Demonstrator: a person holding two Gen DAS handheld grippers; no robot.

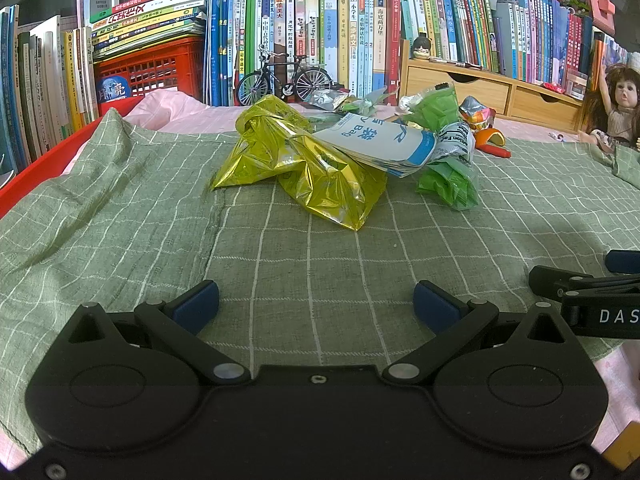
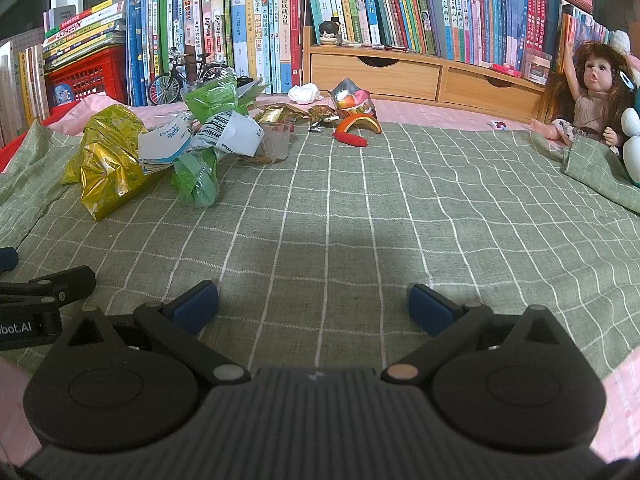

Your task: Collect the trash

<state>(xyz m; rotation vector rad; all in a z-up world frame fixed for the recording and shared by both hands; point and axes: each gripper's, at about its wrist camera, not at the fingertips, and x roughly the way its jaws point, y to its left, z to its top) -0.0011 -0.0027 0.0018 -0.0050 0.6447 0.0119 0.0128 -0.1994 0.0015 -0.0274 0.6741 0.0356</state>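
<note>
Both grippers hover low over the green checked cloth (image 2: 360, 208), fingers spread wide and empty: the left gripper (image 1: 316, 300) faces the yellow foil bag (image 1: 304, 168), the right gripper (image 2: 314, 300) sits just beside it. Against the bag lie a white-and-blue packet (image 1: 384, 140) and green wrapper (image 1: 452, 180); behind those, what looks like a clear cup (image 2: 276, 146).

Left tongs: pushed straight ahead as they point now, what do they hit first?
Likely the yellow foil bag, lying dead ahead on the green checked cloth. The left tongs are open; depth is unclear.
</note>
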